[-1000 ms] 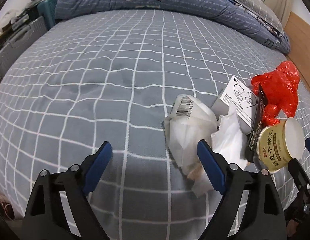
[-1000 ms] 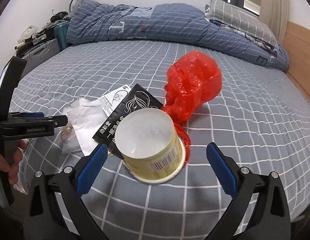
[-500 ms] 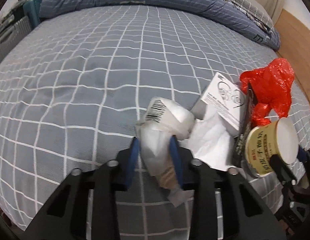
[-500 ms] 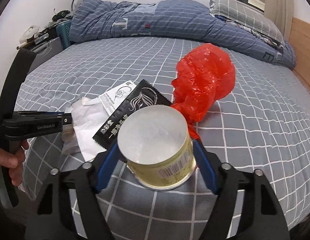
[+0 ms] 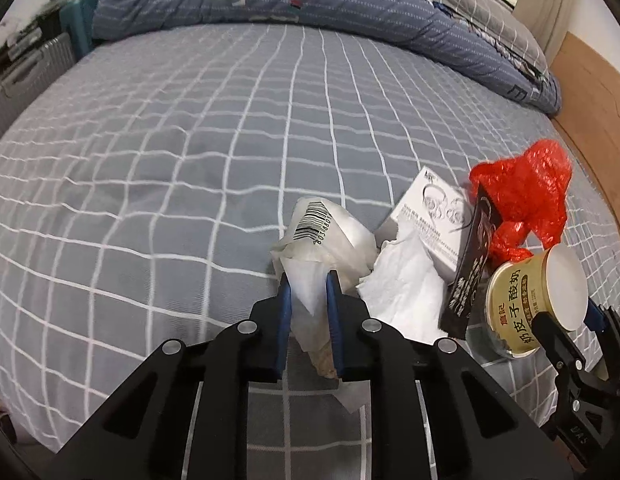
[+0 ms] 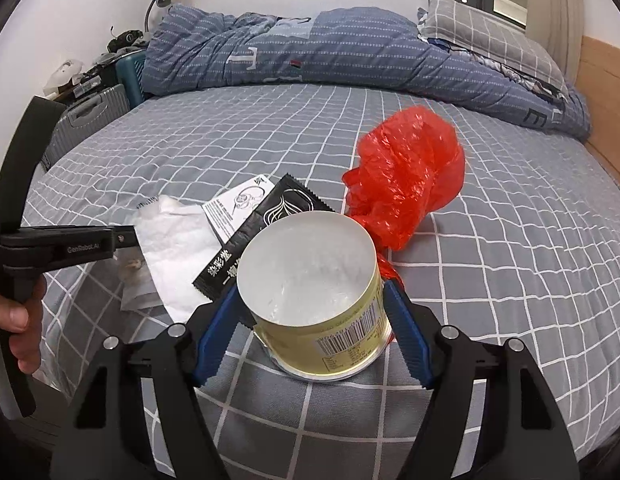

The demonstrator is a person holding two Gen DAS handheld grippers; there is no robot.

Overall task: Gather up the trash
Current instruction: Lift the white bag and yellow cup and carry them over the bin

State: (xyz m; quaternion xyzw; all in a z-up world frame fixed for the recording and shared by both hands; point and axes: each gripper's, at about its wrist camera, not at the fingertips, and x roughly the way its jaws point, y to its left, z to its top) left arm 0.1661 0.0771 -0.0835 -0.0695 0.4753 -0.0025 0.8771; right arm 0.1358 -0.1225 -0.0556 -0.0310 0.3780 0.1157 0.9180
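Left gripper (image 5: 308,280) is clamped on the white wrapper (image 5: 322,236); right gripper (image 6: 310,300) pinches the yogurt cup (image 6: 314,276) by its sides on the bed (image 6: 510,240). Recommend lifting both straight up, keeping the 2 grips firm, clear of the black sachet (image 6: 266,228).

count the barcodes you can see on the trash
2. One is on the crumpled white wrapper pinched by the left gripper; the other is on the yogurt cup between the right gripper fingers. Others may be hidden.
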